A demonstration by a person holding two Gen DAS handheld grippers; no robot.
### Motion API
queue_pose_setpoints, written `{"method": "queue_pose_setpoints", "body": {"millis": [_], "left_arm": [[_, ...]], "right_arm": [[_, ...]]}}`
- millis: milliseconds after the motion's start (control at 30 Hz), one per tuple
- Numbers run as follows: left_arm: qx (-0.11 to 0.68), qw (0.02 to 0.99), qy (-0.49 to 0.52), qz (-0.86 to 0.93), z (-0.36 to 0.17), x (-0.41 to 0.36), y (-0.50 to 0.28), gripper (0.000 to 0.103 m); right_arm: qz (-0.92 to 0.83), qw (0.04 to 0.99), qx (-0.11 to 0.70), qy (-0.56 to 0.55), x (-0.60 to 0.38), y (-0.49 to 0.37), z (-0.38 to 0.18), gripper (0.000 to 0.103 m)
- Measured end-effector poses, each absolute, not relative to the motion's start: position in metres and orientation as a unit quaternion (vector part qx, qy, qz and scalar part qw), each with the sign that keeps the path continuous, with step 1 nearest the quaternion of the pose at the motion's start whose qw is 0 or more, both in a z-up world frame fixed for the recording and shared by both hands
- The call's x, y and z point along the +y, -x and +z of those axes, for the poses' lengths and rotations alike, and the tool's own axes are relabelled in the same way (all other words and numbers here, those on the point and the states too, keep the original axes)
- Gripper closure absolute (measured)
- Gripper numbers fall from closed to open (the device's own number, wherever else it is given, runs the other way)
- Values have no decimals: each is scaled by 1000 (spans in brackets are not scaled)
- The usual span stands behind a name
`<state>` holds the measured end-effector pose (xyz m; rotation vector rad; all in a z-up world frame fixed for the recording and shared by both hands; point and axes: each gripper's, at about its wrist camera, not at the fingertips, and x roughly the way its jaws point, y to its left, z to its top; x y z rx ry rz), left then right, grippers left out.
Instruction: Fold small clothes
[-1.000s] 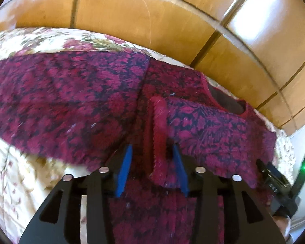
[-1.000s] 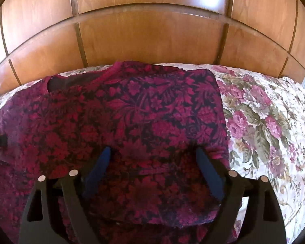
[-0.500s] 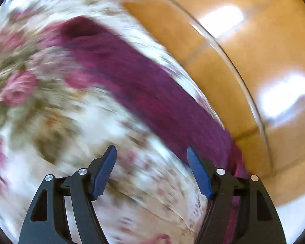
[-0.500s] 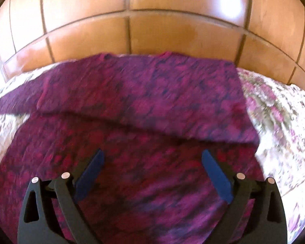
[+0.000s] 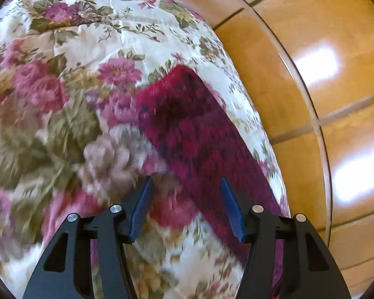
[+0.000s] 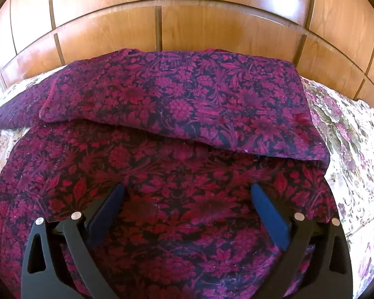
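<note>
Here the right gripper (image 6: 187,209) hangs spread wide, empty, over the crimson floral garment (image 6: 162,174), whose folded-over flap (image 6: 187,99) lies just ahead. Left gripper (image 5: 185,206) likewise parted, holding nothing; a sleeve (image 5: 192,129) (blurred) runs ahead-right across the floral bedspread (image 5: 62,99).

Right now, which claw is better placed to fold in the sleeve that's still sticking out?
Left. The left claw is open right at the loose sleeve lying out on the bedspread. The right claw is open too, but over the sweater body, with that sleeve far to its left.
</note>
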<state>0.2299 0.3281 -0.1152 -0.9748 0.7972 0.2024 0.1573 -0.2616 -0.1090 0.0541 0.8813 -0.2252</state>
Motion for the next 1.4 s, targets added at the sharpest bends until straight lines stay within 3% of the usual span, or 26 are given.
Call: {"method": "queue_pose_setpoints", "body": {"millis": [33, 67, 133, 167, 367, 633, 1000, 1100, 1233, 1400], "left_arm": [[372, 802, 457, 95, -117, 332, -237, 51], [373, 802, 456, 99, -116, 334, -240, 67], [380, 800, 450, 110, -119, 338, -247, 85], [379, 801, 451, 109, -119, 339, -249, 90], [356, 842, 400, 71, -88, 308, -247, 93], [347, 899, 265, -24, -48, 197, -247, 93], [417, 881, 191, -113, -73, 63, -272, 93], [432, 878, 174, -108, -82, 46, -277, 81], [416, 886, 162, -124, -73, 37, -267, 48], [385, 900, 167, -120, -62, 50, -233, 48]], "right_arm": [[-108, 898, 426, -27, -262, -158, -109, 2], [-108, 898, 426, -27, -262, -158, -109, 2], [-109, 898, 426, -26, -262, -158, -110, 2], [-109, 898, 426, -26, -262, -158, -110, 2], [-108, 898, 426, -27, -263, -159, -110, 2], [-108, 899, 424, -31, -263, -158, -111, 2], [-107, 900, 421, -36, -265, -156, -109, 2], [-106, 900, 420, -38, -265, -156, -109, 2], [-106, 900, 420, -39, -266, -155, -109, 2], [-103, 900, 422, -43, -267, -156, -102, 4]]}}
